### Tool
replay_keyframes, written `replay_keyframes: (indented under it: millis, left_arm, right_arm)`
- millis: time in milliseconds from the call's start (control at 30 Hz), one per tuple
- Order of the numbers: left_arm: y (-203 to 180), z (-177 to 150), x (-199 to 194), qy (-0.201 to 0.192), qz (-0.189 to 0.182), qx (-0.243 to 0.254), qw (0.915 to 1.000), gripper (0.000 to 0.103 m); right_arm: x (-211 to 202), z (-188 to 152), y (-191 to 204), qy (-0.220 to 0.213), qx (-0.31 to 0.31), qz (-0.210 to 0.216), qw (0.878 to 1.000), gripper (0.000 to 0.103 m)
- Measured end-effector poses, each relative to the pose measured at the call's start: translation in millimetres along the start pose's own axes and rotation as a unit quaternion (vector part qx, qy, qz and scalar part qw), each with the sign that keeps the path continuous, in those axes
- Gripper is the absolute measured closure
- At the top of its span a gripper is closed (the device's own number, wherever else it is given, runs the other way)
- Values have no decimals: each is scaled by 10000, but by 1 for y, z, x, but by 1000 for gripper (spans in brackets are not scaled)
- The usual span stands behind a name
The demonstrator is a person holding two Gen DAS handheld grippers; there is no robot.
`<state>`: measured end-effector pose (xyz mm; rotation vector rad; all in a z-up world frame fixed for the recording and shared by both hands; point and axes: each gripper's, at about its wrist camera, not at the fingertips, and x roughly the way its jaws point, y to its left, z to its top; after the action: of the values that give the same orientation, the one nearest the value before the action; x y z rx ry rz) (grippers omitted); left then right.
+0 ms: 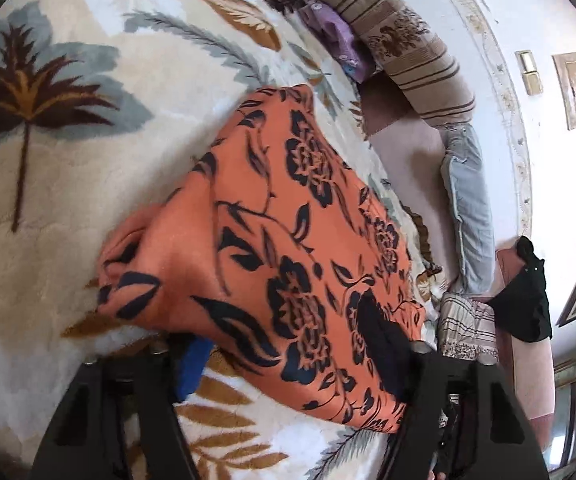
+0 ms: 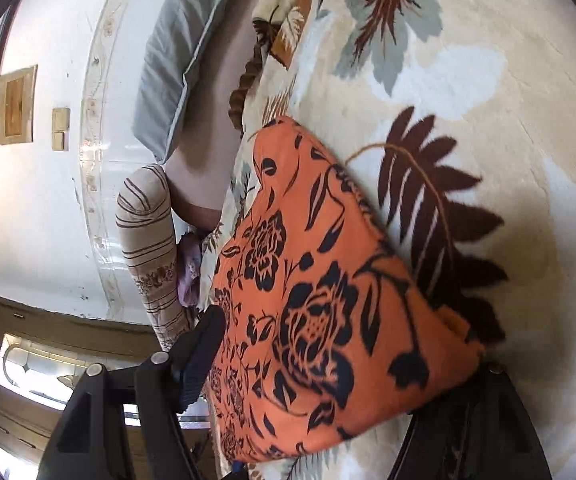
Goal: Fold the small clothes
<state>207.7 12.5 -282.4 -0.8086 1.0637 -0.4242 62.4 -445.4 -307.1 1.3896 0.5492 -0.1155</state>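
While both views show the orange garment (image 1: 288, 240), only the left perhaps shows black cloth (image 1: 527, 292).

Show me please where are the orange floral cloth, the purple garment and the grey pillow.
orange floral cloth (image 1: 288, 240), left wrist view, middle of its top surface.
purple garment (image 1: 333, 32), left wrist view, its crumpled middle.
grey pillow (image 2: 184, 48), right wrist view, its flat face.

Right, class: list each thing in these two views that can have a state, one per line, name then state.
orange floral garment: folded, lying on the leaf-print blanket.
left tongs: either side of the garment's near edge; grip unclear.
right tongs: either side of the garment; grip unclear.
purple cloth: crumpled by the striped pillow.
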Motion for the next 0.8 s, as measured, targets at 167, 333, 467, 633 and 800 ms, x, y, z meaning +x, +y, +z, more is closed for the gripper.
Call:
replay_keyframes:
  millis: [167, 333, 467, 633, 800]
  left_arm:
    - [17, -6, -35, -329, 277, -264, 9987, 45]
    - [25, -4, -47, -708, 682, -533, 9937, 34]
    - [12, -1, -29, -649, 747, -316, 9946, 33]
    - [6, 6, -15, -685, 637, -108, 9956, 58]
    - [6, 7, -16, -625, 668, 46, 9958, 86]
  right_arm:
    - [2, 0, 0, -9, -78, -272, 9996, 52]
    - [5, -6, 2, 88, -284, -351, 9989, 60]
    - [8, -11, 4, 159, -389, -369, 9984, 60]
    - [12, -14, 10, 159, -476, -386, 9980, 60]
    - [12, -20, 25, -5, -1032, -773, 9917, 78]
